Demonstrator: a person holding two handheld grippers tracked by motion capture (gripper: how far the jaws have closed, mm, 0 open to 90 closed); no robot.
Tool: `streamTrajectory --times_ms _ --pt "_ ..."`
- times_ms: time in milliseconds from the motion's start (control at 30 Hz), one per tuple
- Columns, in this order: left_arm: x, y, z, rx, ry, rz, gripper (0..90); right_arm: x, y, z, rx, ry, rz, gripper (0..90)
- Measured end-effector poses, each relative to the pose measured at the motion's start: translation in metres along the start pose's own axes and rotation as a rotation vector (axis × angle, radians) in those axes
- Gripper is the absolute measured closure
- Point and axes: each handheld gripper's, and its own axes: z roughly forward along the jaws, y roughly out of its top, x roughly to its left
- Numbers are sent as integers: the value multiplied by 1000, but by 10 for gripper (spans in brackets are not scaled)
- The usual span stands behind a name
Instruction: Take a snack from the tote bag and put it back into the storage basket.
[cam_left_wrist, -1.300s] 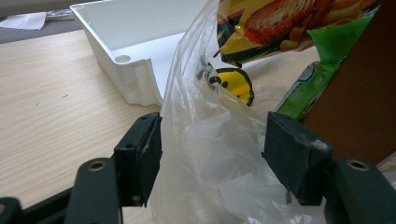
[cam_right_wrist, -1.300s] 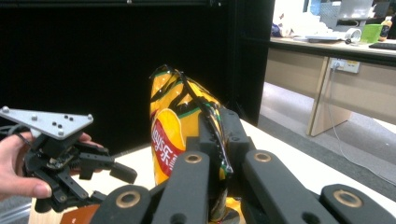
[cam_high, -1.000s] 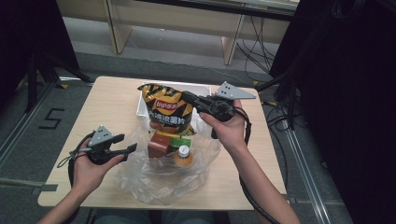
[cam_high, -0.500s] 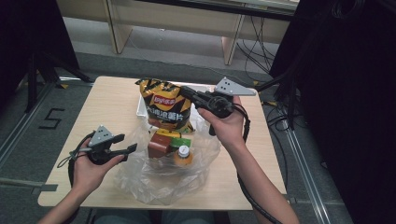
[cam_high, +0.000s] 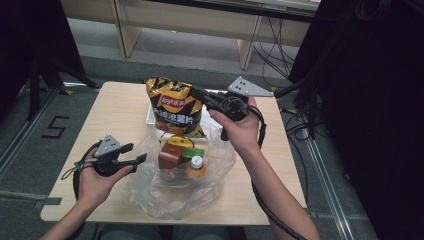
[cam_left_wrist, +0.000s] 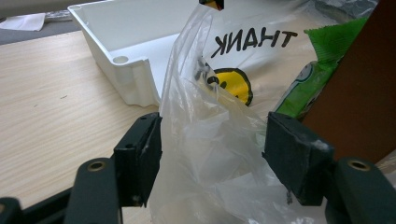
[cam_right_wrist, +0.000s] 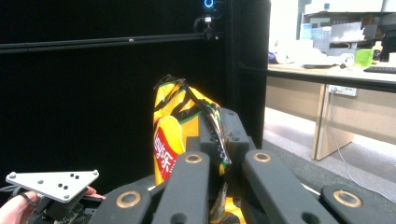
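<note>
A yellow and black chip bag (cam_high: 175, 107) hangs upright above the open mouth of a clear plastic bag (cam_high: 172, 192). My right gripper (cam_high: 196, 93) is shut on the chip bag's top right edge. In the right gripper view the chip bag (cam_right_wrist: 175, 133) is pinched between the closed jaws of my right gripper (cam_right_wrist: 219, 128). My left gripper (cam_high: 137, 152) sits at the plastic bag's left rim. Its jaws stand apart in the left gripper view, and the plastic bag's film (cam_left_wrist: 210, 135) lies loosely between the two fingertips of my left gripper (cam_left_wrist: 212, 154).
Inside the plastic bag lie a brown box (cam_high: 169, 157), a green packet (cam_high: 197, 151) and a white-capped bottle (cam_high: 196, 163). A white tray (cam_left_wrist: 116, 28) stands on the wooden table (cam_high: 115, 112) behind the bags. Dark curtains and desk legs surround the table.
My right gripper has carried the chip bag slightly up and away from me. The left gripper has stayed at the plastic bag's rim.
</note>
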Motion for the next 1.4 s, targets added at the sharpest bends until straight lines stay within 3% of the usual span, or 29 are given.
streamTrajectory --times_ms 433,500,567,1033,1400 --pt "0 0 0 -9 3 -11 361 1 14 4 -14 1 -23 900" --pt "0 0 0 -3 6 -10 360 -3 18 5 -33 -18 -46 900" --pt "0 0 0 -2 6 -6 361 -3 21 5 -19 -13 -13 900" --pt "0 0 0 -2 3 -2 361 -22 49 14 -43 -68 -44 900" --pt "0 0 -1 -4 -3 -13 360 -40 54 23 -34 -108 -29 900"
